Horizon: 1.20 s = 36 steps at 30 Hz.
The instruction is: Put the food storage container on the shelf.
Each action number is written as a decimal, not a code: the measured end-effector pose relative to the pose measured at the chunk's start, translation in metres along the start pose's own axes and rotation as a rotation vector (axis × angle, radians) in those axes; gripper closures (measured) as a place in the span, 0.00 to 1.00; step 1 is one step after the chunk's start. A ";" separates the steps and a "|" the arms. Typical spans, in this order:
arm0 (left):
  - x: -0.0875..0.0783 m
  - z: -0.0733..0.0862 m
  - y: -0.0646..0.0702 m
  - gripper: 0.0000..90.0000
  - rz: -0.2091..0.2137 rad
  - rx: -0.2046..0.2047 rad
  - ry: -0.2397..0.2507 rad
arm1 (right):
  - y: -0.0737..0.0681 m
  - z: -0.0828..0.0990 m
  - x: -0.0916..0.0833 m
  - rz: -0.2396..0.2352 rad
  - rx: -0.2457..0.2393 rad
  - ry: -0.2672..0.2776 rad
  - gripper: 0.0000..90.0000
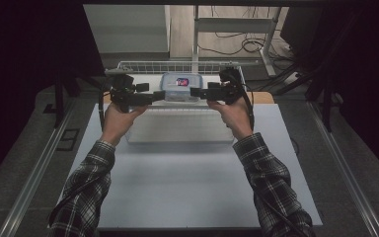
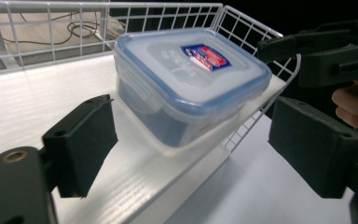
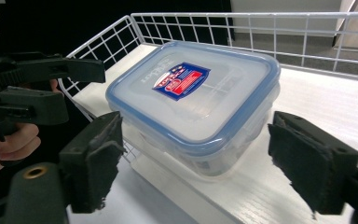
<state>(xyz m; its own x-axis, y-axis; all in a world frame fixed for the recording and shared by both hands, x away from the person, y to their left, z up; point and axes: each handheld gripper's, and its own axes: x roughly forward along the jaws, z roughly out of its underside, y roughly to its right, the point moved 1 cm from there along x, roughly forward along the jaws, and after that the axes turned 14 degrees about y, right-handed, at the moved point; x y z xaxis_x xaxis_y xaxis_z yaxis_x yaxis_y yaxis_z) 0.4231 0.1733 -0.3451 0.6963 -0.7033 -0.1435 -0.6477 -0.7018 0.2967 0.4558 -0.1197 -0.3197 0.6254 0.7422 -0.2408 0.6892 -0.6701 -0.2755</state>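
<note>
Lidded plastic food container [image 1: 180, 87] resting in white wire basket [image 1: 128, 64] at the table's [image 1: 187, 187] far edge. Left gripper [image 1: 154, 97] and right gripper [image 1: 197, 92] flanking it, jaws spread wide, gripping nothing.

One plastic food container [image 1: 179, 87] with a blue-rimmed snap lid; one red-and-blue label [image 1: 182, 82] on that lid. One white wire basket [image 1: 128, 64] holding it. One white board [image 1: 187, 177] on the table. Two handheld grippers: left gripper [image 1: 159, 96] and right gripper [image 1: 197, 92], each with two black jaws, so four jaw pads total. Two hands, two plaid sleeves [image 1: 86, 190]. One white desk frame [image 1: 234, 24] behind, several cables on the floor, exact number unclear.
</note>
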 end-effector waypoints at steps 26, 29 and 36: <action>-0.025 0.028 0.031 0.05 0.049 0.115 -0.064 | -0.021 0.023 -0.024 -0.005 -0.143 0.002 0.04; -0.026 0.032 0.033 0.03 0.048 0.111 -0.062 | -0.022 0.026 -0.026 -0.007 -0.140 0.009 0.04; -0.030 0.048 0.041 0.02 0.041 0.159 -0.054 | -0.028 0.038 -0.035 -0.029 -0.141 0.011 0.04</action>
<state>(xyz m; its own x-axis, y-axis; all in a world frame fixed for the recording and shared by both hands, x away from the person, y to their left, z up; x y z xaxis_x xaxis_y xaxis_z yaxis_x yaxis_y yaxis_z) 0.3612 0.1600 -0.3738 0.6533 -0.7340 -0.1858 -0.7191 -0.6783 0.1510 0.4009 -0.1263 -0.3392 0.6077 0.7619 -0.2241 0.7514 -0.6429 -0.1483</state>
